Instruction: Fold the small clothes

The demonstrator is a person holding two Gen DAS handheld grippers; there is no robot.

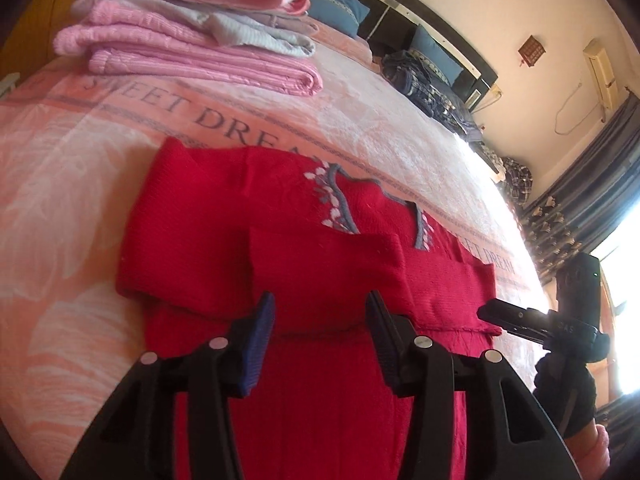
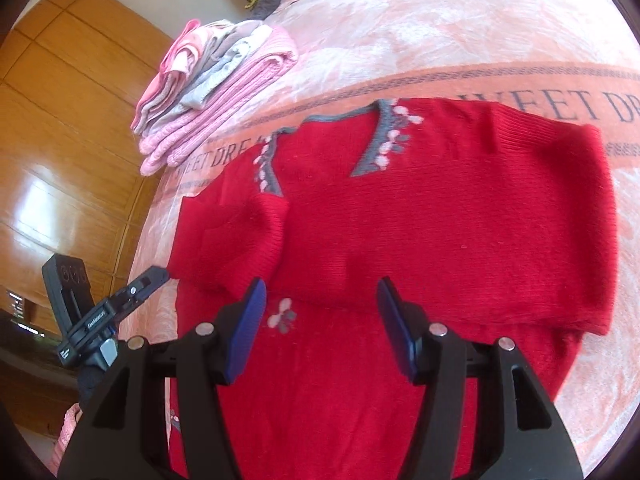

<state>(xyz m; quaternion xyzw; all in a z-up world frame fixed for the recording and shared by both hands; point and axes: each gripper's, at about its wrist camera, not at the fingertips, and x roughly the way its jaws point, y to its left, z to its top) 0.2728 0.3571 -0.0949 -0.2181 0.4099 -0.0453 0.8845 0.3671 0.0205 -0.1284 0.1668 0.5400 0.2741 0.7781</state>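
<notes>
Both sleeves of my red sweater (image 2: 420,220) on the bed (image 1: 60,184) look folded in, my left tongs (image 1: 320,344) and right tongs (image 2: 320,328) hang wide open and empty, and the bottom fold is left

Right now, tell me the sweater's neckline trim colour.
Grey neckline trim with pale pink flowers, clearest in right wrist view.

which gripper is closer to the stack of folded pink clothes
Left. The left gripper is on the sweater's side toward the folded stack; the right gripper is on the side away from it.
</notes>
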